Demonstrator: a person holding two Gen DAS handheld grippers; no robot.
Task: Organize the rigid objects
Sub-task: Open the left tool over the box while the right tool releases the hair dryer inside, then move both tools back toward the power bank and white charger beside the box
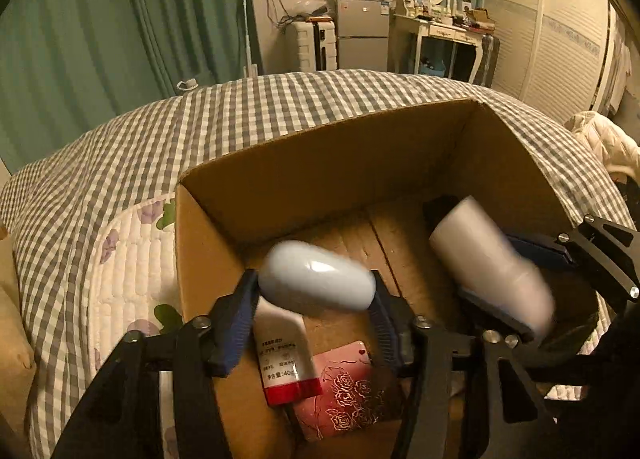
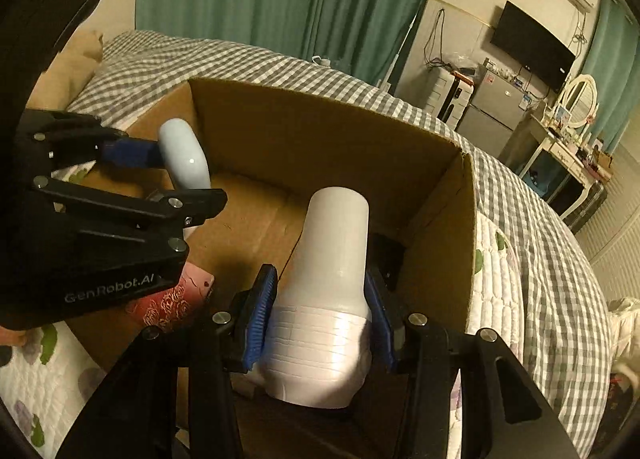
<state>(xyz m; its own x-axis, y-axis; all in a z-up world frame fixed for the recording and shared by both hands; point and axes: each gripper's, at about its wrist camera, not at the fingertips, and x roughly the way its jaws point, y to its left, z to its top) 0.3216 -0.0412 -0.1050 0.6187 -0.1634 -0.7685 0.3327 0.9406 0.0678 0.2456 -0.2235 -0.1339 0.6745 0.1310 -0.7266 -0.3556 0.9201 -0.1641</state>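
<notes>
In your left wrist view, your left hand-held gripper (image 1: 316, 299) is clamped on a pale blue oval object (image 1: 316, 277), holding it inside the open cardboard box (image 1: 320, 155) above the box floor. Beneath it lie a white tube with a red cap (image 1: 284, 355) and a pink card with rose outlines (image 1: 346, 391), the tube partly overlapping the card. To the right, your right hand-held gripper (image 1: 516, 283) grips a white bottle (image 1: 488, 263), blurred, also within the box. The box sits on a bed with a checked cover (image 1: 200, 127). In your right wrist view, your right hand-held gripper (image 2: 320, 319) is closed on the wide lower part of the white bottle (image 2: 328, 283), its narrower end pointing toward the box's far wall (image 2: 320, 131). At left, your left hand-held gripper (image 2: 168, 175) pinches the pale blue oval object (image 2: 186, 159) near the box's left wall.
</notes>
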